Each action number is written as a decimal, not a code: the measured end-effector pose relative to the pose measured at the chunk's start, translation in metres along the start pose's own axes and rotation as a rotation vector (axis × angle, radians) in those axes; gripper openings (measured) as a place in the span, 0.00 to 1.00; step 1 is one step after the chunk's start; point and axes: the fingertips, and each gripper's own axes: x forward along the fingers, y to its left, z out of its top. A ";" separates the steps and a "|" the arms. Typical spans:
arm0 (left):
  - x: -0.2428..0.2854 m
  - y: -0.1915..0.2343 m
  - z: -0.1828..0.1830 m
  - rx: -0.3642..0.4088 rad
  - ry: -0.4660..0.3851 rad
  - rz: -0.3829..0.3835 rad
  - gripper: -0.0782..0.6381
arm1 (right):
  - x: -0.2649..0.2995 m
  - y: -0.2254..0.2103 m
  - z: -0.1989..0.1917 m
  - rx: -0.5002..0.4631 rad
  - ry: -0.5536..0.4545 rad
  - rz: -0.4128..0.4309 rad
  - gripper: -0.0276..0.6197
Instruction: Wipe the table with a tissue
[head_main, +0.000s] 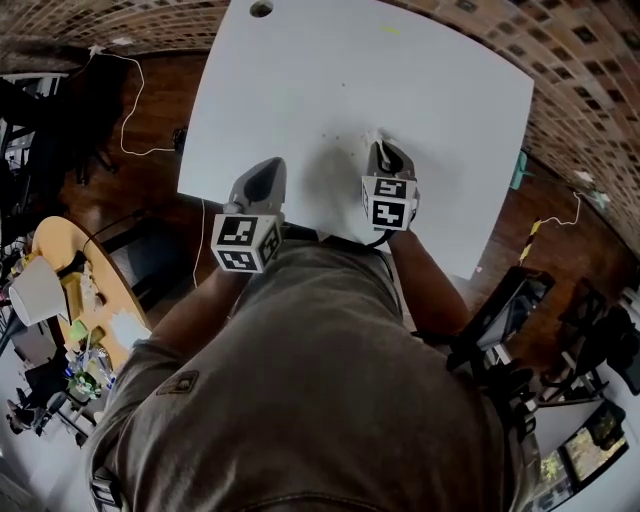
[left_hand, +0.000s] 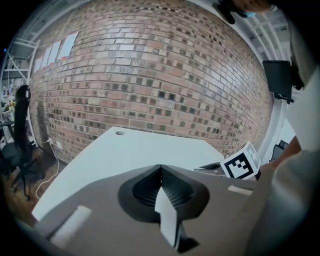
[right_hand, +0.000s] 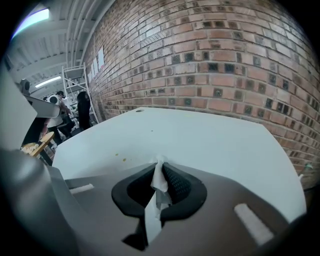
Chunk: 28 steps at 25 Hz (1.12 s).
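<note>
Olive-brown short-sleeved shirt (head_main: 320, 380), small dark patch (head_main: 182, 381) on the left sleeve. Left gripper (head_main: 266, 168) and right gripper (head_main: 384, 150): grey shells, black ribbed pads, each with a white cube (head_main: 245, 243) of black square markers.

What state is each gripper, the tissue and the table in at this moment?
Left gripper: shut, nothing between its jaws.
Right gripper: shut on the tissue.
Tissue: crumpled, pinched between the right gripper's jaws, its tip poking out in front.
Table: white top, with a few small specks on it.
</note>
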 end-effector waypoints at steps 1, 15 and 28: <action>0.001 0.002 0.000 0.003 0.004 -0.008 0.11 | 0.002 0.002 -0.002 0.001 0.012 -0.004 0.10; 0.017 0.069 0.001 0.009 0.036 -0.106 0.11 | 0.022 0.050 0.004 -0.020 0.054 -0.073 0.10; 0.010 0.090 0.009 0.006 0.042 -0.075 0.11 | 0.036 0.097 0.024 -0.039 0.039 0.020 0.10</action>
